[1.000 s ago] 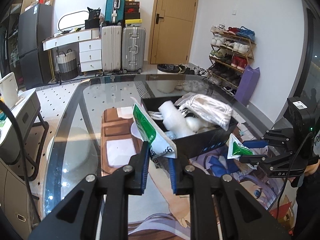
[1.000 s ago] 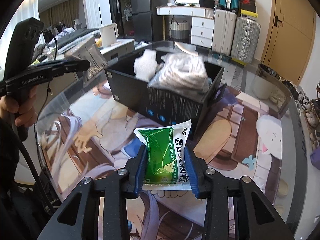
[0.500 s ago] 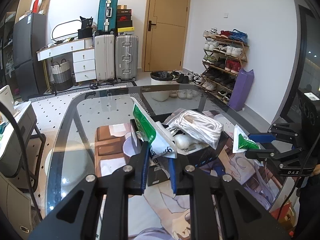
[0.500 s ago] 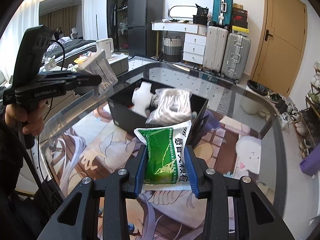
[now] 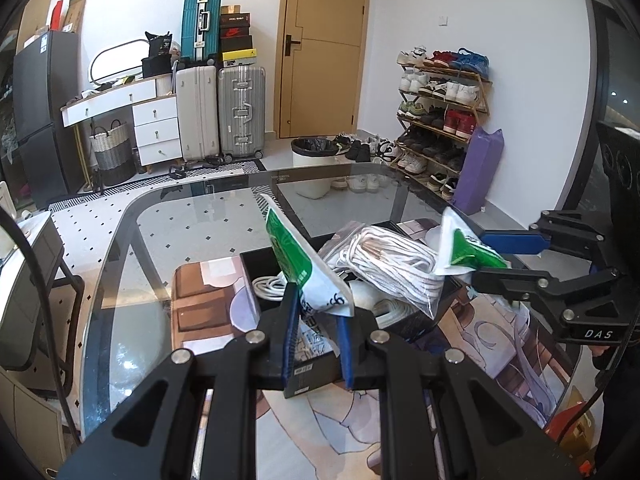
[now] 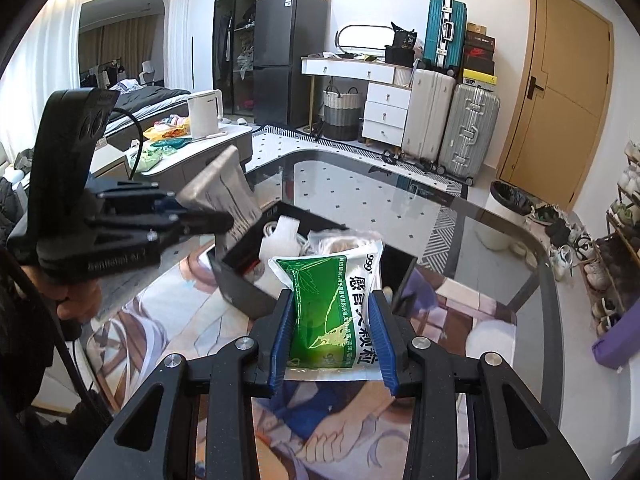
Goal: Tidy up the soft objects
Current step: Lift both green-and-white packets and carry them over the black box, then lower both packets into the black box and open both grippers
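A green-and-white soft plastic sachet with printed Chinese characters [image 6: 336, 304] is pinched between the blue pads of the right gripper [image 6: 334, 334], its jaws pressed against the packet's two sides so that the pouch stands upright between them, raised above the table. A second green-and-white sachet of the same kind [image 5: 306, 276] is gripped edge-on by the left gripper [image 5: 316, 340], whose jaws are drawn close together on the thin packet, its upper end tilted up and to the left. Both packets are held over a glass-topped table with rounded corners [image 5: 160, 240], on which a printed cartoon mat [image 6: 168, 320] is spread. A black rectangular open-topped box [image 6: 248, 288] is seen on the mat just beyond the two grippers, and it is filled with soft items — a clear plastic bag of coiled white cord [image 5: 392, 264] that bulges above the rim, and a white loop of cable [image 5: 268, 282] lying lower inside. In the right wrist view the left gripper's packet is seen from its grey back, above the box's left edge, and the hand [image 6: 78, 300] around the tool's handle is partly visible. In the left wrist view the right gripper is seen at the right, its sachet held near the box's far right corner — neither packet is in the box.
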A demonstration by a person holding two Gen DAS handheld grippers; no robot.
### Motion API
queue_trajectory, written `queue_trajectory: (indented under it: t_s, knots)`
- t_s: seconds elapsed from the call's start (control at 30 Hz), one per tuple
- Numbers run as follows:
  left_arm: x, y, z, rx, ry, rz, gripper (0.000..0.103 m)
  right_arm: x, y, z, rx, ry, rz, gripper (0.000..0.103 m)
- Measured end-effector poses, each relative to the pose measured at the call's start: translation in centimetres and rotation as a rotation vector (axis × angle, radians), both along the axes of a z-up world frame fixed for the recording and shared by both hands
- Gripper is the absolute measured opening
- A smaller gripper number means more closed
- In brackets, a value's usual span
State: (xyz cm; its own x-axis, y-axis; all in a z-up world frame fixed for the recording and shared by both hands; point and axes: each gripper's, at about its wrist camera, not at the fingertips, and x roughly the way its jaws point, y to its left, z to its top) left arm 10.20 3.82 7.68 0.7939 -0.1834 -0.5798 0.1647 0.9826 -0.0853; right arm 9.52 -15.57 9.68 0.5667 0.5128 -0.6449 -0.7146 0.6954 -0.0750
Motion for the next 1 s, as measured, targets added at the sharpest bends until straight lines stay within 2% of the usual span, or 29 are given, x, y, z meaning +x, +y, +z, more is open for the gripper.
queue_trajectory:
  t_s: [0.43, 1.0]
  knots:
    - [2.0, -1.1, -0.9, 0.059, 0.021, 0.008, 0.016, 3.5, 2.2, -0.6, 0.049, 0.031, -0.028, 0.037]
    - [3.7, -1.5, -2.1, 0.065, 0.054, -0.008, 0.016, 6.0, 4.9, -2.6, -0.007, 0.034, -0.034, 0.037]
